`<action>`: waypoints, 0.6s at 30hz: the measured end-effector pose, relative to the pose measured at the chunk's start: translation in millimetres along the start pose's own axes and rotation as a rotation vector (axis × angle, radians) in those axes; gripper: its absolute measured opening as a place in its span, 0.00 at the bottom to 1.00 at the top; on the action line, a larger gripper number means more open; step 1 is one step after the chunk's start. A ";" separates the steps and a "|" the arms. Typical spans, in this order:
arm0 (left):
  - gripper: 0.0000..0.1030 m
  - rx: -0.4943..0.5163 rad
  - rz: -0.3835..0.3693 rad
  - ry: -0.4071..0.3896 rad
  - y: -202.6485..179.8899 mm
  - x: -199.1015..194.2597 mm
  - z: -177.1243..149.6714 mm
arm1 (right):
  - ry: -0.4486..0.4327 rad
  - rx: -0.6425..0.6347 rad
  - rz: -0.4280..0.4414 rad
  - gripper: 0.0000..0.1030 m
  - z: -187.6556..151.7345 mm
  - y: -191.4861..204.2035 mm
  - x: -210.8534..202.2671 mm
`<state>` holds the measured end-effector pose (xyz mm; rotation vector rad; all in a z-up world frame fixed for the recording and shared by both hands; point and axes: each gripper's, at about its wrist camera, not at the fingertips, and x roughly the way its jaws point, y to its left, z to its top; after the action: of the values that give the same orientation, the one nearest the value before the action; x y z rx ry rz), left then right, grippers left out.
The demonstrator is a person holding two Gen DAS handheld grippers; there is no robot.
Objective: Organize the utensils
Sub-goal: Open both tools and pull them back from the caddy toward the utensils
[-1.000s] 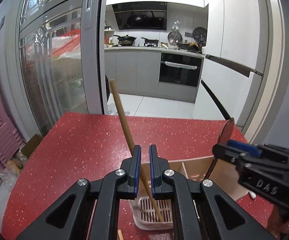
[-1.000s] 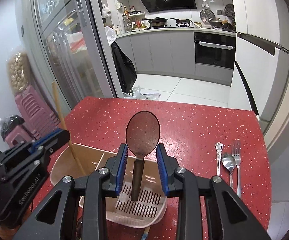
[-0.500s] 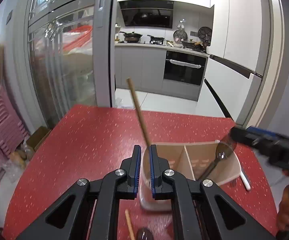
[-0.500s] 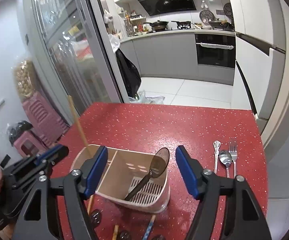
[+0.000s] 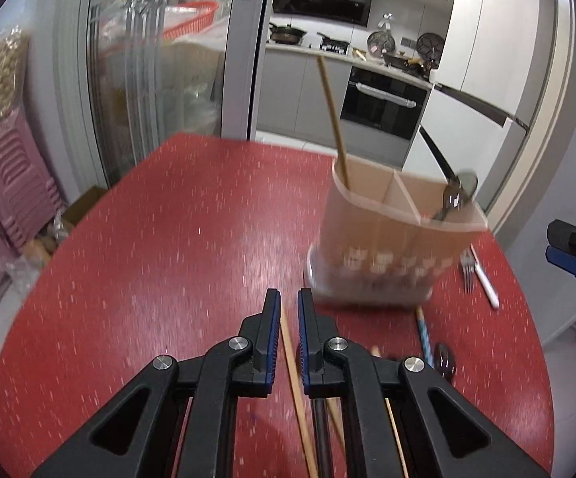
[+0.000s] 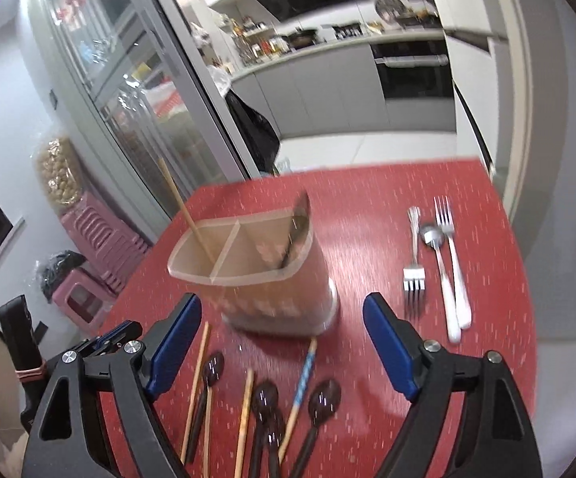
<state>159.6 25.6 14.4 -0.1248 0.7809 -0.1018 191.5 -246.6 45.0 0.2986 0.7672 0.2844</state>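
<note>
Left wrist view: the left hand-held gripper (image 5: pixel 289 310) has its jaws pressed together, empty, above a loose wooden chopstick (image 5: pixel 293 370) lying on the red speckled surface (image 5: pixel 160 239). The beige two-compartment utensil holder (image 5: pixel 391 239) stands near the right edge, one long wooden chopstick (image 5: pixel 331 111) upright in its left compartment and a dark spoon (image 5: pixel 457 195) in its right.

Right wrist view: the right hand-held gripper (image 6: pixel 282 342) is spread wide, its jaws having just been opening with nothing between them. Dark spoons (image 6: pixel 319 402) and chopsticks lie along the near edge; metal forks and a spoon (image 6: pixel 439 255) lie toward the right edge.
</note>
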 end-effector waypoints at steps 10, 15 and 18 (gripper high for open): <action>1.00 -0.031 0.025 0.083 10.5 1.0 -48.5 | 0.123 0.072 -0.034 0.92 -55.9 -28.7 11.9; 1.00 -0.028 0.067 0.063 13.0 14.1 -61.9 | 0.192 0.117 -0.024 1.00 -76.8 -38.7 23.1; 1.00 -0.016 0.096 0.070 13.8 26.2 -70.4 | 0.240 0.107 -0.032 1.00 -87.4 -35.3 28.6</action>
<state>129.0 30.4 -55.4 -0.0990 0.8560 -0.0091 153.8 -254.9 -45.6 0.3573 1.0248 0.2523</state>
